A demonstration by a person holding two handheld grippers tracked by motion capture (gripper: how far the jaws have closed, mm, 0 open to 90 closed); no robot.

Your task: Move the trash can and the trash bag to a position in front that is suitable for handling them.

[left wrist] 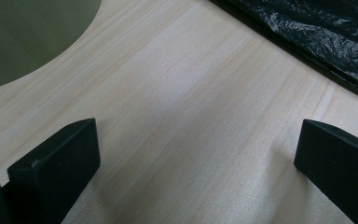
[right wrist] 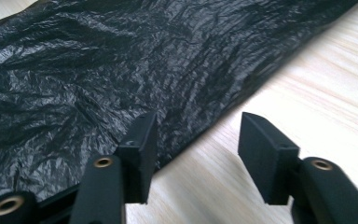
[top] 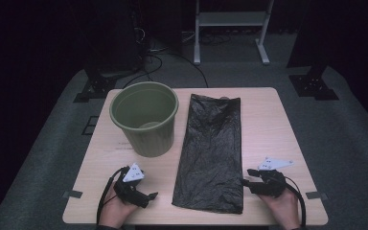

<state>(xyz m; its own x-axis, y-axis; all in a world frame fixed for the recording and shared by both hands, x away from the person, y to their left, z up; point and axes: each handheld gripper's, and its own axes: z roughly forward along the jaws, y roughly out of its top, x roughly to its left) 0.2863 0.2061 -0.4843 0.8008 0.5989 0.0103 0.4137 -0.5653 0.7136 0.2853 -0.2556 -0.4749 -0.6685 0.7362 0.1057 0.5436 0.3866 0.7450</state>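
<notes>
A green bin stands upright and empty on the table. Just right of the bin lies a black bag, flat and crinkled, running from the far edge of the table toward the near edge.

The left gripper rests near the table's front edge, in front of the bin and left of the bag, apart from both. Its jaws stand wide apart over bare wood with nothing between them; in the left gripper view the bin curves at upper left and the bag crosses the upper right.

The right gripper sits at the bag's right edge, on the side away from the bin, near its front corner. Its jaws are partly open and hold nothing; one jaw lies over the bag's edge, the other over wood.

Likely risks, assuming the bag is meant for the bin: the thin film may slip from a shallow pinch at its edge, both layers may be caught together so the mouth will not open, and a hard tug could knock the light bin over.
</notes>
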